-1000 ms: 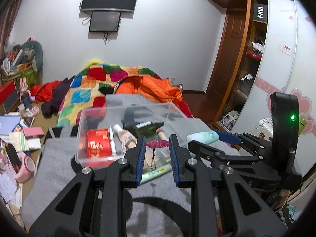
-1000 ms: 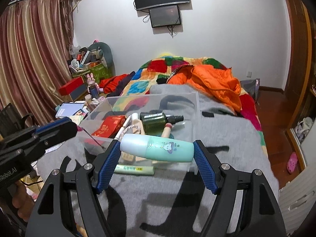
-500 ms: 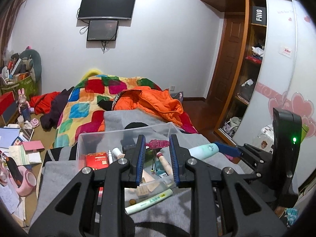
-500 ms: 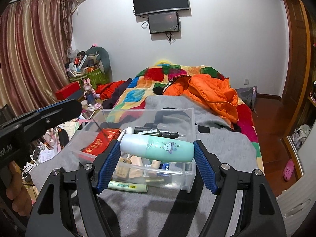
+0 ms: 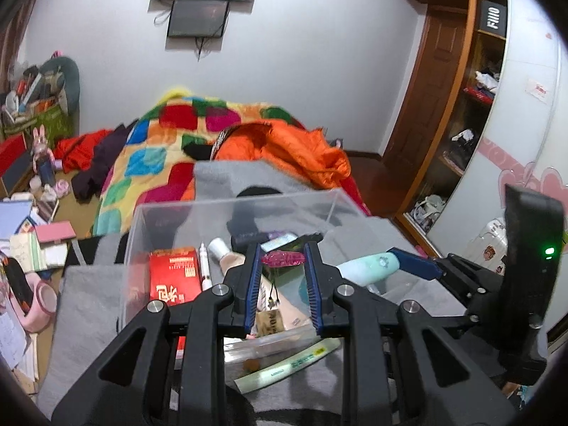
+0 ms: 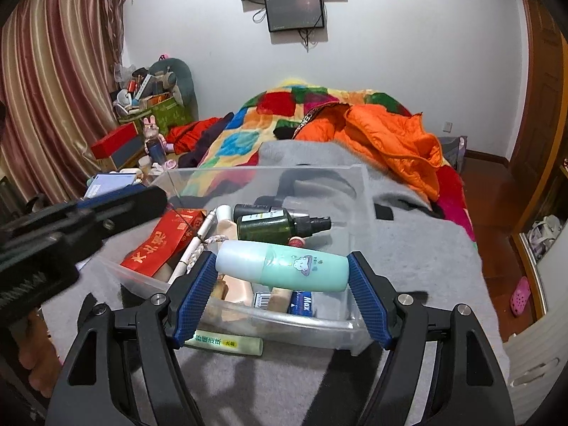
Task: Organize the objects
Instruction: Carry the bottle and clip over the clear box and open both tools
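Left gripper (image 5: 283, 270): clamps pink charm (image 5: 283, 258) at fingertips, above clear bin (image 5: 234, 209).
Right gripper (image 6: 282, 285): grips mint bottle (image 6: 284, 266) crosswise, end to end.

mint bottle (image 6: 284, 266), red box (image 5: 173, 277), grey blanket (image 6: 408, 248)

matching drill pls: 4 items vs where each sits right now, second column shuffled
1. mint bottle
2. pink charm
3. green tube
4. dark spray bottle

A. lying inside the clear bin
B. held in the left tool
C. on the grey blanket, in front of the bin
D. held in the right tool

Pairs: 1-D, 2-B, 3-C, 4-A
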`<action>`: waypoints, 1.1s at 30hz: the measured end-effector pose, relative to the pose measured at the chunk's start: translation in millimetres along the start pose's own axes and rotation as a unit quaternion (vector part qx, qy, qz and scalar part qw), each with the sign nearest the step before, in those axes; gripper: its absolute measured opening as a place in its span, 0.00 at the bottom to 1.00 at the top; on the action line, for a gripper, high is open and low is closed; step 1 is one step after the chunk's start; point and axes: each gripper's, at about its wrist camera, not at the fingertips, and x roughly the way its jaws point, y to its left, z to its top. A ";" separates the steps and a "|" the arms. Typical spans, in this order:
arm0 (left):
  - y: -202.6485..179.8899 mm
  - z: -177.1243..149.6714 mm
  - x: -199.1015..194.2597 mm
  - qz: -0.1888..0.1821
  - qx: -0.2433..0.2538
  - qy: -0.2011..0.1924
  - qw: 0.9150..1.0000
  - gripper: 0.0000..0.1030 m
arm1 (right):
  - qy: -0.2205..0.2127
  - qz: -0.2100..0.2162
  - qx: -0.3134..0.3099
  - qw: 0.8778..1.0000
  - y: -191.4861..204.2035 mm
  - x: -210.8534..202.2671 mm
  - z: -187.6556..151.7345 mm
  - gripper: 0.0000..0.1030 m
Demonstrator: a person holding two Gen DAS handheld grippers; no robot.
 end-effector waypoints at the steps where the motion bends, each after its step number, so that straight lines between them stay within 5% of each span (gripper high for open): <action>1: 2.0 -1.2 3.3 0.000 -0.003 0.005 1.000 0.23 | 0.003 0.000 -0.001 1.000 0.3 2.8 0.5 0.69; 14: 8.4 -13.5 21.7 -0.017 -0.011 0.039 0.999 0.23 | 0.023 0.007 -0.017 1.000 12.3 20.5 -1.3 0.69; 27: 6.0 -17.3 -15.2 -0.019 -0.001 0.012 1.000 0.48 | 0.006 0.025 -0.015 1.000 11.1 -7.3 -4.3 0.72; 33: 7.0 -30.5 -41.4 -0.018 0.005 0.000 1.000 0.50 | -0.009 0.020 -0.021 1.000 9.3 -30.5 -12.9 0.72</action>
